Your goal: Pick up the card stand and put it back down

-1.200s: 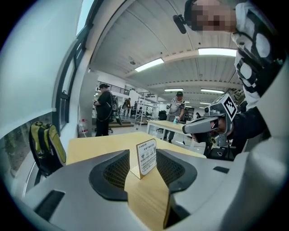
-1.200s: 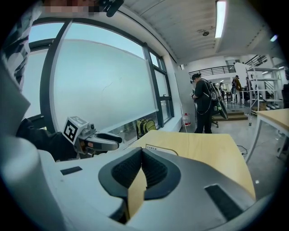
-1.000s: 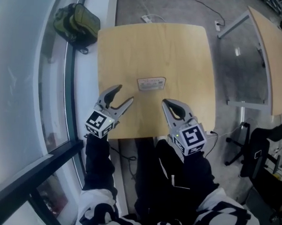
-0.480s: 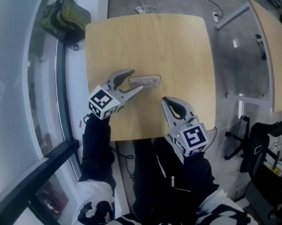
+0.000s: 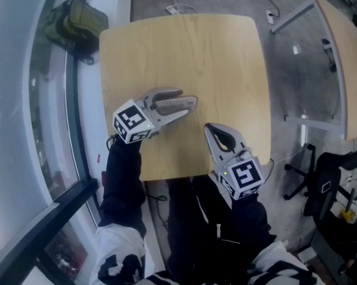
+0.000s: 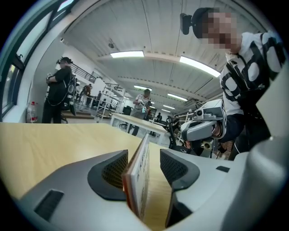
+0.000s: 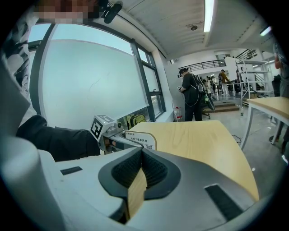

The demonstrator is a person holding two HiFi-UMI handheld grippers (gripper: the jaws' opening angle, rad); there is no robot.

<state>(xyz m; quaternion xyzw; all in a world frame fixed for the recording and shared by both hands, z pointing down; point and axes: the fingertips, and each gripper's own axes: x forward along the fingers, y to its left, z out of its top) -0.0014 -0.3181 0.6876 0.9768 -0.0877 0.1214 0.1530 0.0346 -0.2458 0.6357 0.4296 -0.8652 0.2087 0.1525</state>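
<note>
The card stand point(image 5: 177, 101) is a small white printed card in a low holder, upright on the light wooden table point(image 5: 228, 59). My left gripper point(image 5: 184, 103) has come in from the left and straddles it, one finger on each side. In the left gripper view the card stand point(image 6: 141, 173) stands edge-on between the jaws of the left gripper point(image 6: 144, 157). The jaws are closing; the left pad is at the card and a gap shows on the right. My right gripper point(image 5: 210, 129) hovers shut and empty near the table's front edge, and its view shows the card stand point(image 7: 142, 140).
A green bag point(image 5: 74, 21) lies on the floor by the window at the far left. A second table point(image 5: 345, 69) and a black chair point(image 5: 329, 191) stand to the right. Cables run on the floor beyond the table. People stand far off in the hall.
My left gripper has moved forward and to the right from the table's front edge until its jaws straddle the card stand. The right gripper has stayed where it was.
</note>
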